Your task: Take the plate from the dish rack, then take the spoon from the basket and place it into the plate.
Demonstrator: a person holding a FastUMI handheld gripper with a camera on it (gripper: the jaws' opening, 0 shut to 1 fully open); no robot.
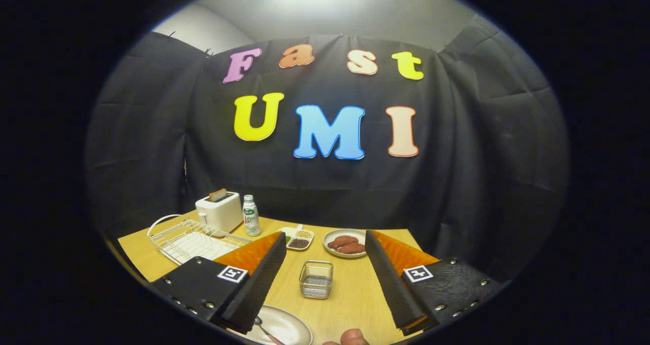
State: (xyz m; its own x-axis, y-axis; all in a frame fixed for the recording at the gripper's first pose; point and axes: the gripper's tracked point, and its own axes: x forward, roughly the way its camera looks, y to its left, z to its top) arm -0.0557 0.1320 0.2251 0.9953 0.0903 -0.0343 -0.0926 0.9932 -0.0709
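My gripper (325,263) is open, raised above the wooden table with nothing between its fingers. A silver plate (284,330) lies on the table below and just inside the left finger (254,279). A spoon (266,332) rests in that plate, its handle partly hidden by the finger. The small wire basket (316,279) stands on the table between the fingers, a little beyond the plate. The white dish rack (190,241) sits to the left, beyond the left finger.
A white toaster (219,211) and a small bottle (251,215) stand at the back left. A divided dish (297,237) and a plate with reddish food (346,243) lie beyond the basket. A person's fingertip (353,337) shows at the table's near edge.
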